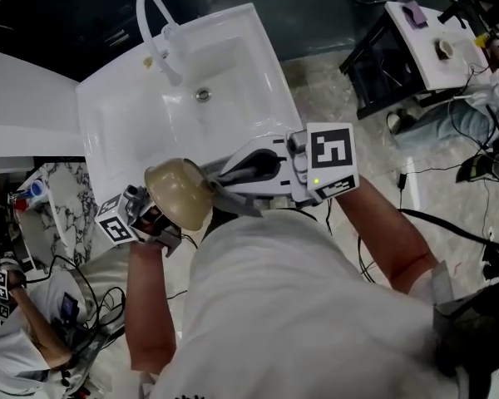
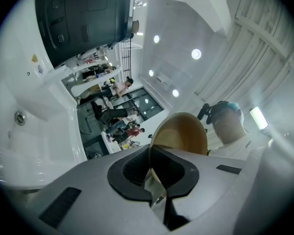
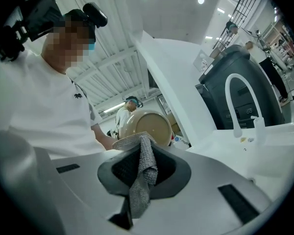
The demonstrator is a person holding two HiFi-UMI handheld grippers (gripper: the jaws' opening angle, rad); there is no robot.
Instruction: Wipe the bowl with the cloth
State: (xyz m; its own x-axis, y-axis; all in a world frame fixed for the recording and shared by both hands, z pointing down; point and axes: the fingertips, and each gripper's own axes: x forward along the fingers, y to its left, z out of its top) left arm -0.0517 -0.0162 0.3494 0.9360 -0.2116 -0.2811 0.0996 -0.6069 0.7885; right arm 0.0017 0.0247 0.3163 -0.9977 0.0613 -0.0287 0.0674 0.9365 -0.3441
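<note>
The bowl point(image 1: 179, 194) is clamped at its rim by the left tool point(image 2: 154, 179); the grey cloth point(image 3: 146, 168) is pinched by the right tool point(image 3: 138, 182).

1 bowl point(image 1: 180, 193), 1 cloth point(image 3: 143, 173).

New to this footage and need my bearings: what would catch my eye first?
A tan bowl, tipped on edge in front of the person's chest, its rim clamped in the left gripper's jaws. Beside it, the right gripper's jaws pinch a grey cloth. A white sink lies beyond both.
</note>
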